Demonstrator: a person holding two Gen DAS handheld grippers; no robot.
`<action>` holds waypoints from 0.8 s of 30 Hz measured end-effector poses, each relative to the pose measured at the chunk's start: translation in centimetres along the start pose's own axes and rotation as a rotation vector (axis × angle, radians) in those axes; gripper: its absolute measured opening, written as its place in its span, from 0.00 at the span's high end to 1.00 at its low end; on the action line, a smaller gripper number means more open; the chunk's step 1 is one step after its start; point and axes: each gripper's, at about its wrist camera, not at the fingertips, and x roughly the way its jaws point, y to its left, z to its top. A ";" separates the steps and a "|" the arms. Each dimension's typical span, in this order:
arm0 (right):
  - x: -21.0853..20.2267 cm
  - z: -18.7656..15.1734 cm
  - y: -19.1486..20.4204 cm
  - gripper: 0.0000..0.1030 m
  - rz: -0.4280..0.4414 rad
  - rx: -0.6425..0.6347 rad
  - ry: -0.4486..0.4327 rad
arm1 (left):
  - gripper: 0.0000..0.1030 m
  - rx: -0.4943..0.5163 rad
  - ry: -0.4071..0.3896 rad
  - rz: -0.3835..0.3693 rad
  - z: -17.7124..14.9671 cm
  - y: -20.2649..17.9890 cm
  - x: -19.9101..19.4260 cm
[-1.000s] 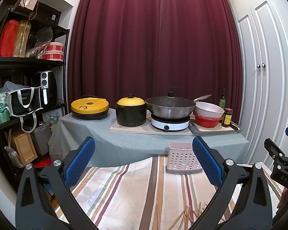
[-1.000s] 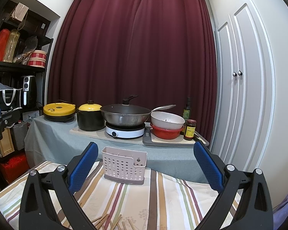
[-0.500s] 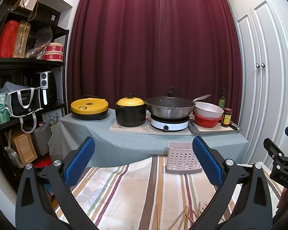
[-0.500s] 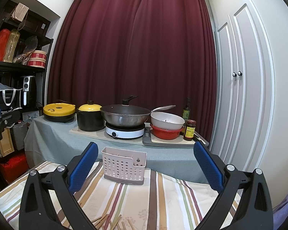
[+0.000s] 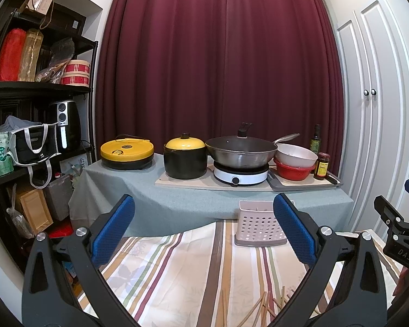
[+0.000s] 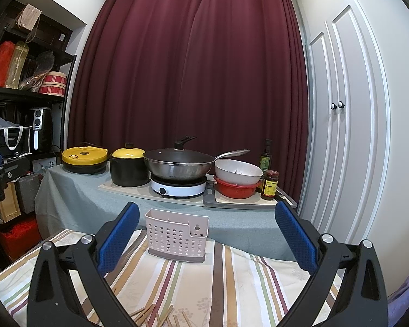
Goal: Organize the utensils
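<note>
Chopsticks | loose scatter, bottom centre, on striped counter | perforated holder mid-frame, apparently empty | left hand-held gripper and right hand-held gripper both apart, empty | likely light, stiff, prone to roll; pinch mid-shaft.

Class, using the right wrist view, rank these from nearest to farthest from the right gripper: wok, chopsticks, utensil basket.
1. Chopsticks: on the striped cloth, just below the right gripper.
2. Utensil basket: ahead, left of centre.
3. Wok: on the far table's cooker.
</note>
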 end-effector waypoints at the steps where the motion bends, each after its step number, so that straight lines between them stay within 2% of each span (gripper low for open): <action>1: 0.0 0.0 0.0 0.06 0.000 0.000 0.000 | 0.04 0.000 0.000 -0.001 0.0 0.0 0.0; 14: 0.1 -0.2 0.0 0.06 0.003 0.001 0.006 | 0.04 0.001 0.008 -0.002 -0.5 -0.1 0.0; 20: 0.8 -1.6 -0.3 0.06 0.016 -0.001 0.038 | 0.04 0.001 0.050 -0.013 -2.4 -0.5 1.0; 24: 1.6 -3.1 -0.7 0.06 0.039 0.004 0.086 | 0.04 0.014 0.108 -0.028 -4.6 -0.8 2.3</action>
